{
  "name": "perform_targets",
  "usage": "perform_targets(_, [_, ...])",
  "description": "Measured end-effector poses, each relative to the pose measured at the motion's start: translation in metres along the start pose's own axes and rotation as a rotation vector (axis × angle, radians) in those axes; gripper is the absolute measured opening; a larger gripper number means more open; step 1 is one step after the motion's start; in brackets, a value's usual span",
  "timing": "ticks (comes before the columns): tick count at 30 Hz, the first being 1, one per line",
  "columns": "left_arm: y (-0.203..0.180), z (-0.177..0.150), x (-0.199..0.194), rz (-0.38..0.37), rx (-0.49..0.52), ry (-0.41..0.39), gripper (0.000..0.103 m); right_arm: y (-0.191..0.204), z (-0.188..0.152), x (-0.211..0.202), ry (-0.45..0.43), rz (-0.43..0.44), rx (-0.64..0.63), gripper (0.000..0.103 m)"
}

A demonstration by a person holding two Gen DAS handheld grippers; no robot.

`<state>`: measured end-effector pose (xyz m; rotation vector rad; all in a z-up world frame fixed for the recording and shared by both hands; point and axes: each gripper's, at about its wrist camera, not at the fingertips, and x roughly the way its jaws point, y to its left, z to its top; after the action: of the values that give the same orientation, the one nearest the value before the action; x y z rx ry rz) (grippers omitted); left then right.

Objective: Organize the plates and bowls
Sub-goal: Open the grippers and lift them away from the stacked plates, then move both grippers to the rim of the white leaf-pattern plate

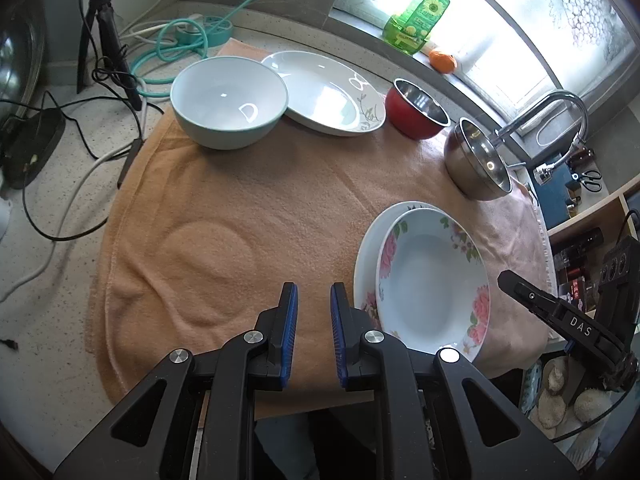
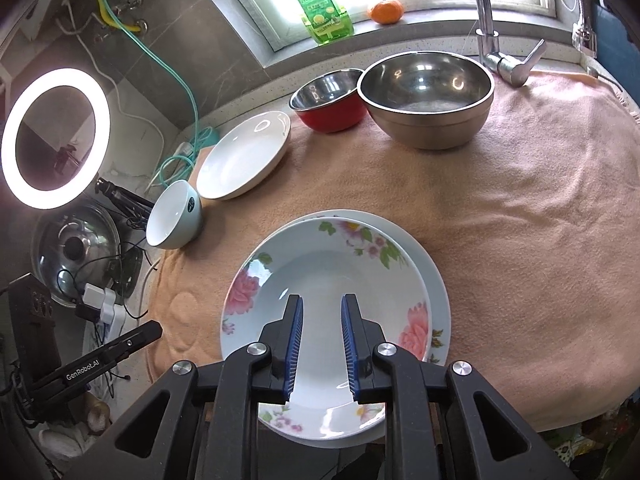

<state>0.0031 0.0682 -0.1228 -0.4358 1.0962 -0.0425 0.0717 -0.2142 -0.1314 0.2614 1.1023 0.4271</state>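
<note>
While both tools are hovering over the peach towel [image 1: 224, 200] that is covering the worktop [image 1: 60, 184], the left tongs [image 1: 314, 300] are pointing forward above bare cloth with their blue-padded jaws standing a little apart and gripping nothing. The right tongs [image 2: 322, 312] are hanging over the flowered plate [image 2: 332, 280], likewise parted by a modest gap and holding nothing; whether the tips are touching the plate's well is hard to tell. That flowered plate is sitting on a second plate [image 2: 438, 280], of which only a crescent of rim is showing, near the towel's front edge. Farther back, the pale blue bowl [image 1: 230, 102] is standing just beside the white plate [image 1: 332, 92], its rim covering part of that plate in the left wrist view. The red bowl [image 2: 330, 100] and the large steel bowl [image 2: 428, 100] are sitting side by side, apparently touching, near the faucet [image 2: 486, 12], whose spout is cut off by the frame.
</note>
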Motion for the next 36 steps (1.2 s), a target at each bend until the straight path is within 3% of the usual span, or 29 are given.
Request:
perform_targets(10, [0.01, 0.014, -0.014, -0.023, 0.016, -0.035, 0.013, 0.025, -0.003, -0.006, -0.03, 0.009, 0.016, 0.025])
perform_targets(25, [-0.005, 0.031, -0.032, 0.016, -0.044, -0.098, 0.013, 0.027, 0.025, -0.019, -0.02, 0.113, -0.053, 0.026])
perform_targets(36, [-0.007, 0.081, -0.04, 0.03, 0.012, -0.136, 0.013, 0.023, 0.058, -0.027, -0.049, 0.139, -0.034, 0.026])
